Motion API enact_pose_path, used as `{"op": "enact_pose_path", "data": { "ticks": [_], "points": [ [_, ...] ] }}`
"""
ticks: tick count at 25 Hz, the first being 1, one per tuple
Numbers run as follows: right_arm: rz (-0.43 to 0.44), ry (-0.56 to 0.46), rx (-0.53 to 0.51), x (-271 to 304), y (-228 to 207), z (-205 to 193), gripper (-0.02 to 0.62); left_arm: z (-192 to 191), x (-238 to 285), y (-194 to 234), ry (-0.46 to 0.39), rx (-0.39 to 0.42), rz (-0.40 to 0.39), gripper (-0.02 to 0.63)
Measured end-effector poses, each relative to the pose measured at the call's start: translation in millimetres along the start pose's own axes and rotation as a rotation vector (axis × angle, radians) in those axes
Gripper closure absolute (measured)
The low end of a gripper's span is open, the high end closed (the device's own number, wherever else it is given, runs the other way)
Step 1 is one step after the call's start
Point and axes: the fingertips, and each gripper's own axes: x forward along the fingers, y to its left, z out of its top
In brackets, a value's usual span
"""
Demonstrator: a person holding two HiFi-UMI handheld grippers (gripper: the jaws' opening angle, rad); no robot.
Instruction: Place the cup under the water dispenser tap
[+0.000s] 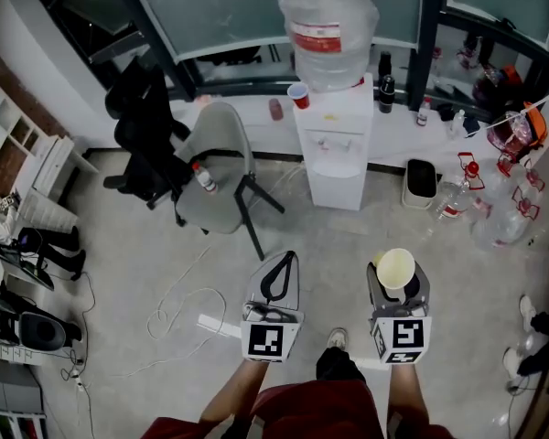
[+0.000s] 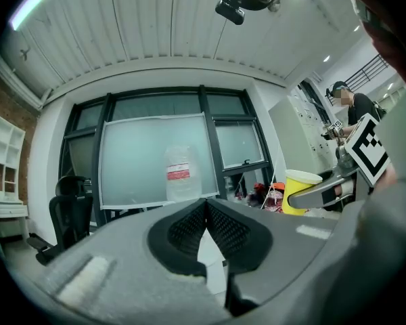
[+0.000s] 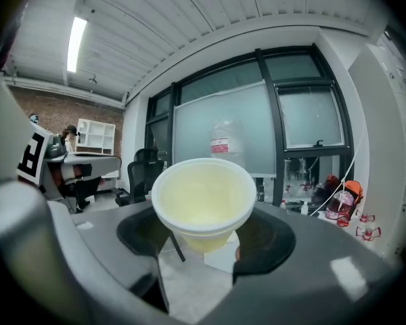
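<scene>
The cup point(image 3: 203, 198) at the centre of the right gripper view is seen as a smooth, matt, pale-yellow shell with a rolled rim; whether it is paper or plastic cannot be told. The bodies of the left gripper point(image 2: 204, 202) and the right gripper point(image 3: 205, 234) are shown in matt grey plastic, and the pads point(image 2: 183, 230) are faced with a black, finely ribbed, rubber-like material. In the upper centre of the head view, the water dispenser point(image 1: 334, 154) is cased in smooth white plastic with a faint sheen, and the bottle point(image 1: 328, 16) on it is of clear, crinkled plastic. The floor point(image 1: 146, 245) is seen as matt, mottled grey. The chair point(image 1: 215, 172) left of centre appears covered in grey cloth.
</scene>
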Motion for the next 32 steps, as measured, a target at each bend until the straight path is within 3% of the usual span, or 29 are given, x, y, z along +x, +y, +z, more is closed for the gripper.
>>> {"op": "enact_pose_path", "data": {
  "ticks": [7,18,25,32],
  "points": [
    [0.013,0.002,-0.005,52.1,-47.2,7.7,0.324,4.5,69.1,-0.1,0.001,-0.001,0.011,0.611],
    [0.016,0.024,-0.01,120.8,-60.1,4.9,0.322,-9.4,132.7,31.8,-0.006,0.003,0.012,0.611],
    [-0.007,0.082,-0.001,198.1,-47.2,-19.4,0.322,-54.1,186.5,78.4,0.011,-0.013,-0.023,0.611],
    [-0.04,0.171,-0.026,285.2,-33.6,-51.0,0.322,-116.6,244.6,125.0,0.076,-0.089,-0.074,0.611]
  ]
}}
